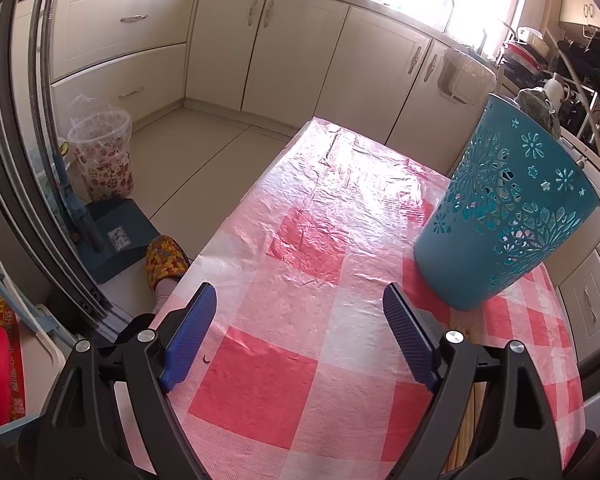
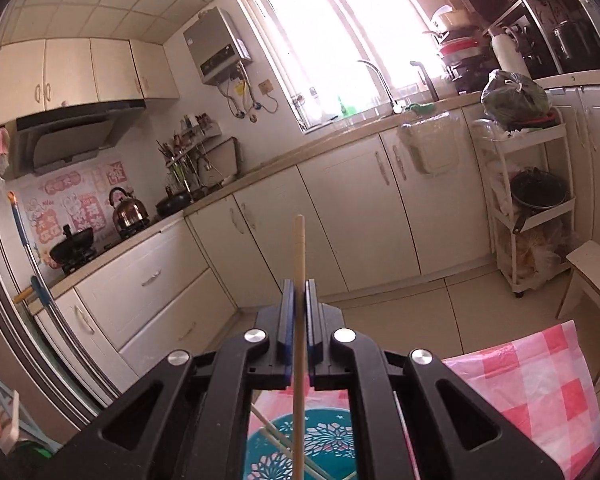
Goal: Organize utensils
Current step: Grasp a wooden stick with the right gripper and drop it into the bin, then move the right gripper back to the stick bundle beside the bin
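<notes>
**Two views, one chopstick lifted above the holder**

Right wrist view alone shows the grip: the right tongs (image 2: 299, 300) are clamped on a single wooden chopstick (image 2: 299, 248), which runs up between the blue pads and sticks out past them toward the cabinets. Below the tongs' black frame, the teal holder (image 2: 324, 444) is seen from above, with a few thin sticks (image 2: 278, 442) crossing its mouth (their lower ends are hidden by the frame).

The left wrist view gives what that one cannot: the holder's (image 1: 504, 216) full cut-out flower wall, standing on the right part of the worktop (image 1: 300, 280) with its pink checked plastic cover. The left tongs (image 1: 300, 312) stand wide apart with nothing between them, low over the cloth. Pale chopsticks (image 1: 470, 400) lie on the cover behind the right finger, mostly hidden by it.

Off the worktop's left edge are a patterned slipper (image 1: 166, 258), a blue dustpan (image 1: 118, 240) and a floral waste bin (image 1: 104, 156) on the floor.
</notes>
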